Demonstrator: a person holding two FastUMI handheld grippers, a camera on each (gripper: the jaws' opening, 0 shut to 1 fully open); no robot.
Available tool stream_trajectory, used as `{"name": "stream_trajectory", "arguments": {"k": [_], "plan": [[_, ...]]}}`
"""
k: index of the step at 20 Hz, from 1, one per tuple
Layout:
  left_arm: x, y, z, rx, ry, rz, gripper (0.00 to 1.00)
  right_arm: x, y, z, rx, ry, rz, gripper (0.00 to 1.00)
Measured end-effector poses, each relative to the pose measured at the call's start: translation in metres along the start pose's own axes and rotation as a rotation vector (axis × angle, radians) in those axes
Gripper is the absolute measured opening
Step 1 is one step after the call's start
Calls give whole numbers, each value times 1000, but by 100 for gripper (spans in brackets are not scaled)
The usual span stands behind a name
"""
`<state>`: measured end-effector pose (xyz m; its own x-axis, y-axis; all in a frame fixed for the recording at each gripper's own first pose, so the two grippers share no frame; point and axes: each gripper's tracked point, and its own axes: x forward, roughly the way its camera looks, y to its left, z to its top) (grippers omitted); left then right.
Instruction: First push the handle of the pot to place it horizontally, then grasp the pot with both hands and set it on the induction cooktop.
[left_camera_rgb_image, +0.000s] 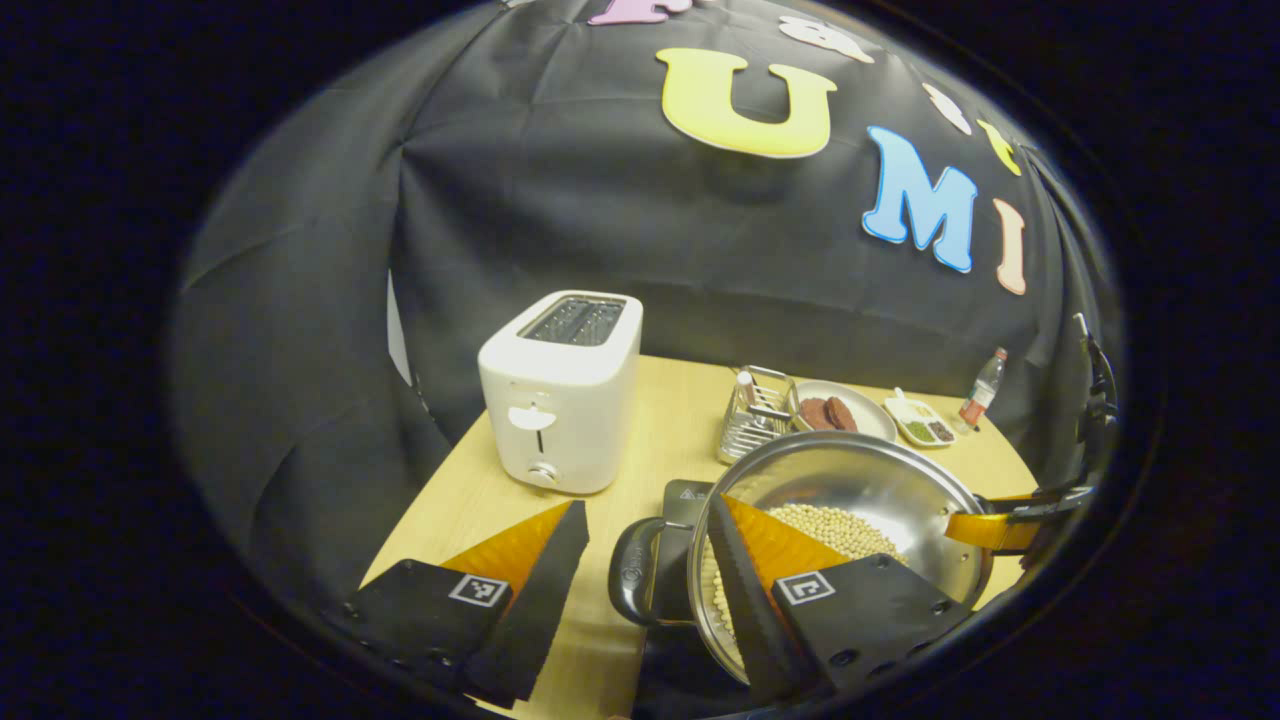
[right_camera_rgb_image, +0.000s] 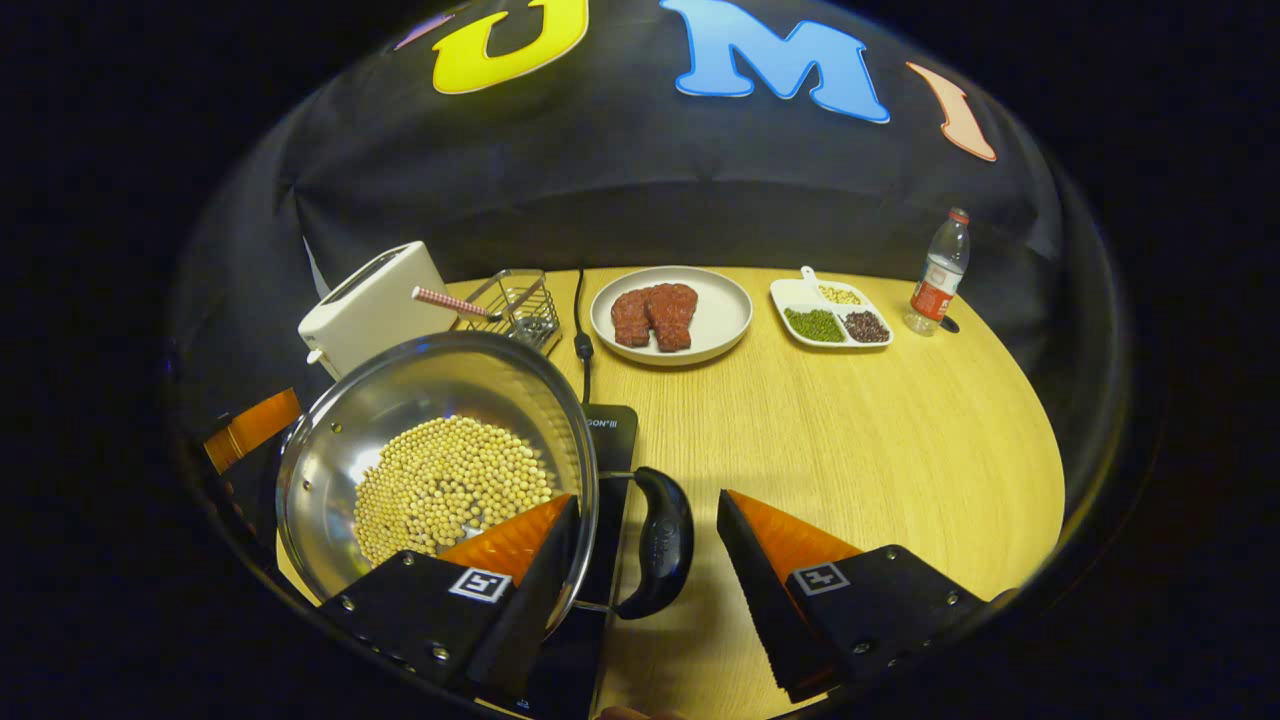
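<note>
The pot of beans is already sitting on the induction cooktop on the surface, and the left gripper and right gripper are each straddling a side handle, wide apart, gripping nothing.

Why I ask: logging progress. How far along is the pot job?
Looks done: the pot sits over the cooktop, its handle level. In hand: nothing; the left gripper and right gripper are open, each straddling a handle. Left: unclear whether gripping or just pulling away.
</note>
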<state>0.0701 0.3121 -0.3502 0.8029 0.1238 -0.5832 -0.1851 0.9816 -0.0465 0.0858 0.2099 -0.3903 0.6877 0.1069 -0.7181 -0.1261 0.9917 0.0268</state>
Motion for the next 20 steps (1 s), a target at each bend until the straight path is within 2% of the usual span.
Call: {"name": "stream_trajectory", "arguments": {"k": [3, 6, 10, 14, 17, 20], "plan": [[-31, -15, 36, 10, -75, 4, 85, -28, -15, 28, -17, -112, -10, 91], [-61, -57, 72, 36, -143, -31, 86, -65, -36, 62, -45, -225, -7, 91], [-103, -137, 120, 58, -244, -64, 85, -125, -78, 114, -46, -366, -16, 91], [-153, -236, 157, 21, -346, -116, 88, -193, -127, 161, -30, -504, -41, 90], [-192, -306, 183, 30, -430, -163, 94, -238, -161, 179, 1, -572, -53, 90], [-224, -367, 204, 42, -483, -193, 94, -274, -202, 195, 16, -631, -77, 90]]}}
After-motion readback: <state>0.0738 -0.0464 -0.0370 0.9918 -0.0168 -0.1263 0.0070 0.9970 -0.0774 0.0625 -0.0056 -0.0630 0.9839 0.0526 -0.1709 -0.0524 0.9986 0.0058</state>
